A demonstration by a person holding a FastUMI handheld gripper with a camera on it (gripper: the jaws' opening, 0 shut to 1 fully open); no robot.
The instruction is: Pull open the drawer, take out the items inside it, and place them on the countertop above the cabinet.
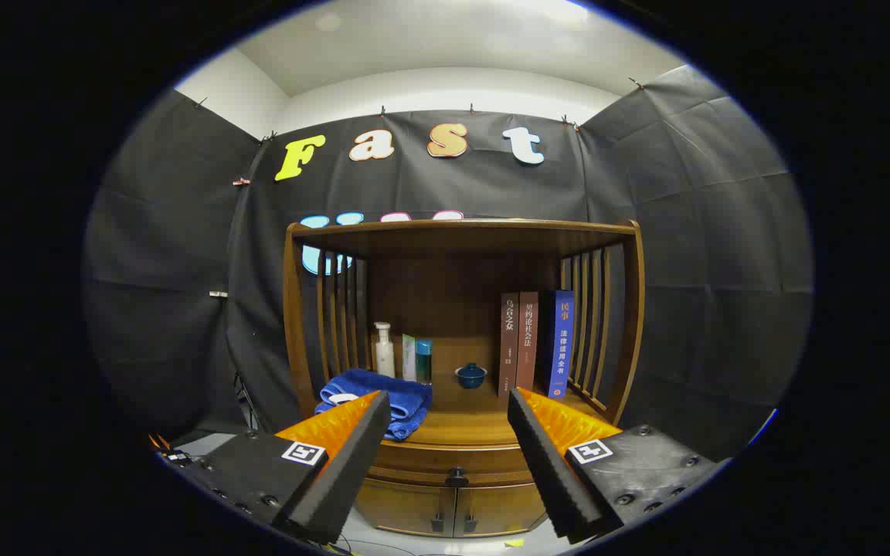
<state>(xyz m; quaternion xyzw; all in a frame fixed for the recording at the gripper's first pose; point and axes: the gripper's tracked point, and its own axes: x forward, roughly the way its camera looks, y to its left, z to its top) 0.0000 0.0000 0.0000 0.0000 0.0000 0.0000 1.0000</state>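
Gripper (449, 401): fingers spread wide, holding nothing. Drawer (456, 463): closed, knob (456, 478) between and beyond the fingers, below the countertop (468, 427). Risk: small knob, pads may slip off when pulling

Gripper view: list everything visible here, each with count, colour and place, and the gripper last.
cabinet: one, brown wood, ahead of the fingers
drawer: one, brown, closed, below the countertop
drawer knob: one, dark, between the fingers
countertop: one, brown, above the drawer
towel: one, blue, folded, countertop left
bottle: one, white, behind the towel
tubes: two, green-white and teal, beside the bottle
lidded cup: one, dark blue, countertop middle
books: three upright, two brown, one blue, right
gripper: one, fingers open, holding nothing
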